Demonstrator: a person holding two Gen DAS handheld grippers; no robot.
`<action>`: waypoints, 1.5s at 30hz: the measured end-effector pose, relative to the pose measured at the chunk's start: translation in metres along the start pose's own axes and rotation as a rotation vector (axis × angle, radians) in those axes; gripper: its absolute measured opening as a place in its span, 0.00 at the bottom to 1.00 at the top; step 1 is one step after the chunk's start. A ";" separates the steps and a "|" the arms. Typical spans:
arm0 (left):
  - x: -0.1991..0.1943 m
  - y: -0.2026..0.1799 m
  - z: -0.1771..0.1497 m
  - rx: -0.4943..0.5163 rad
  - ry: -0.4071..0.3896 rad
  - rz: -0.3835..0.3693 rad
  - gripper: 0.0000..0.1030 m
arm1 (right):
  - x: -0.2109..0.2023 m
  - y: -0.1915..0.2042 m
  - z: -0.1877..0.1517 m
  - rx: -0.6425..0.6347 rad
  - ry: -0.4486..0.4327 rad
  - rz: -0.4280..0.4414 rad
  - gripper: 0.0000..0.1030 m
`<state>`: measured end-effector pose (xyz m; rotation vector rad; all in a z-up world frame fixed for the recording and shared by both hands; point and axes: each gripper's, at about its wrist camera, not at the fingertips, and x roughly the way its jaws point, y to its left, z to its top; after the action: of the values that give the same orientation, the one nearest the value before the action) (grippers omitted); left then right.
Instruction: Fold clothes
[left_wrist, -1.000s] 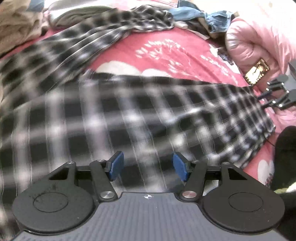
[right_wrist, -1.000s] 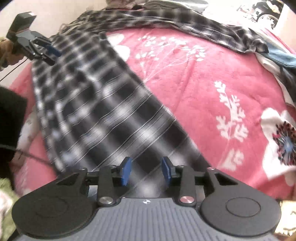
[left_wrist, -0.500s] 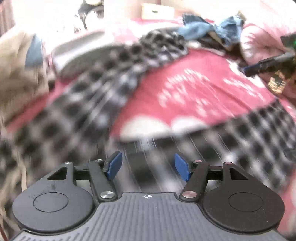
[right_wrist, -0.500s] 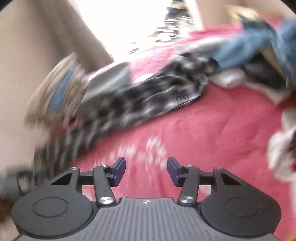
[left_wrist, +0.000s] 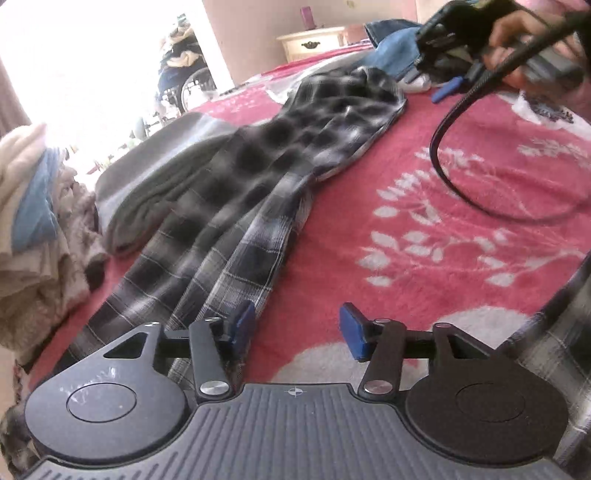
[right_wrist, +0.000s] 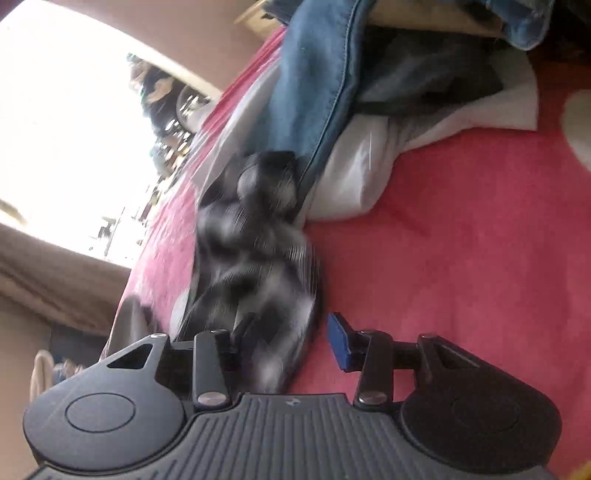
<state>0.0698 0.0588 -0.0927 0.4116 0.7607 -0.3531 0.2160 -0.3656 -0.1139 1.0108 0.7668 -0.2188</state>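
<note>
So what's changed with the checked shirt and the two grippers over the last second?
Both grippers swung from the shirt's spread body toward its sleeve. The left gripper now sits at the near end of the checked shirt sleeve; the right gripper has rolled sideways at the cuff by the jeans. Unchanged: jaws open on both, nothing gripped, shirt on the red blanket.

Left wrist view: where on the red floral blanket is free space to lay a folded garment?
The red floral blanket lies bare between the black-and-white plaid sleeve and the looping black cable. Crowded: the grey folded garment and beige pile at left, blue denim at the far edge.
</note>
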 end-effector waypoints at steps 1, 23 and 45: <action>0.003 0.002 -0.001 -0.010 0.004 -0.004 0.46 | 0.008 0.000 0.002 -0.001 0.002 -0.006 0.42; 0.011 0.000 -0.002 -0.015 -0.063 -0.004 0.03 | -0.089 0.030 0.002 -0.321 -0.234 0.057 0.02; -0.032 -0.004 -0.025 0.131 -0.079 -0.239 0.01 | -0.124 -0.067 -0.036 -0.280 -0.203 -0.134 0.02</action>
<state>0.0321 0.0722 -0.0865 0.4282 0.7133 -0.6424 0.0761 -0.3934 -0.0877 0.6619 0.6585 -0.3151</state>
